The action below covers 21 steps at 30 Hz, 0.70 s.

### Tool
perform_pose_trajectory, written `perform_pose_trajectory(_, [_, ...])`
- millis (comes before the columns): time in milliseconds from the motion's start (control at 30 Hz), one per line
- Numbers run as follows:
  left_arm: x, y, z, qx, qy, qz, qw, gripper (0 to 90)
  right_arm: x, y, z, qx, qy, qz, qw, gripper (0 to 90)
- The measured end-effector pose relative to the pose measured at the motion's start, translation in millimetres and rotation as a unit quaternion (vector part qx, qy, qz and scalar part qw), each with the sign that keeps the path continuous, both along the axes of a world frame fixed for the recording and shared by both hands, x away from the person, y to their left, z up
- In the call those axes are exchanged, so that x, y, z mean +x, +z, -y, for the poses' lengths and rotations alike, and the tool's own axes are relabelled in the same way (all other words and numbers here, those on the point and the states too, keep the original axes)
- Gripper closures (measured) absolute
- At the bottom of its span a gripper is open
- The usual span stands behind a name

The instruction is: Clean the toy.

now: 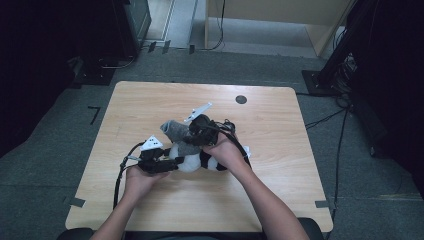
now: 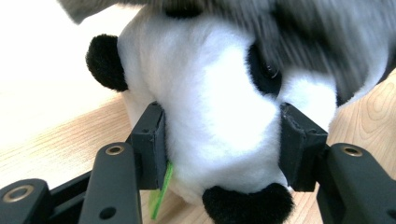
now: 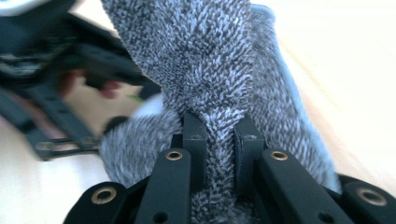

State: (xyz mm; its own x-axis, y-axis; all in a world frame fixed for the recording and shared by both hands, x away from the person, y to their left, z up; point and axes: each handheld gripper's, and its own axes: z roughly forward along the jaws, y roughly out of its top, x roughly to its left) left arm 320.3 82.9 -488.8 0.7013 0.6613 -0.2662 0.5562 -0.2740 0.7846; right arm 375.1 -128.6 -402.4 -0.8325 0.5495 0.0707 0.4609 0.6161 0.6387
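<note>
At mid-tabletop (image 1: 150, 95) lies the plush panda (image 2: 219, 116), its head clamped by the left claw (image 2: 219, 144) to steady it. Just above the panda, the right claw (image 3: 219, 140) pinches the grey sock (image 3: 210, 60), apparently drawing it over the toy.

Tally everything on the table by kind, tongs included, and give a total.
Plush panda: 1
Grey knitted cloth: 1
Tongs: 2, the left tongs clamped on the panda's head, the right tongs pinching the grey cloth
Total: 4, all on the wooden table
</note>
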Motion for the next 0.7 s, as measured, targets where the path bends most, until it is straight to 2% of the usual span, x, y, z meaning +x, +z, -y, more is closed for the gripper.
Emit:
perform_pose_trajectory(100, [-0.4,0.0,0.2,0.002,-0.002,0.002,1.0,43.5,10.3,-2.4,13.9,0.004,-0.019,-0.012,0.9997,79.9])
perform_pose_trajectory(167, [-0.7,0.2,0.3,0.002,-0.002,0.002,1.0,43.5,14.3,-3.9,21.2,-0.002,-0.032,-0.02,0.9993,79.8])
perform_pose_trajectory(233, [-0.7,0.3,0.5,-0.001,-0.002,0.001,1.0,43.5,18.6,-5.7,28.7,-0.007,-0.042,-0.016,0.999,79.8])
perform_pose_trajectory(300, [-0.5,0.4,0.4,-0.003,-0.002,0.0,1.0,43.5,22.8,-7.3,35.6,0.001,-0.048,-0.014,0.9987,79.7])
perform_pose_trajectory(533, [-1.3,-0.1,0.0,-0.005,-0.003,0.003,1.0,43.1,26.8,-4.9,44.7,0.0,-0.075,0.027,0.9968,79.3])
perform_pose_trajectory(700, [-1.5,-1.5,-1.2,-0.01,-0.004,0.003,0.9999,41.8,33.4,0.4,57.9,0.013,-0.116,0.04,0.9923,79.6])
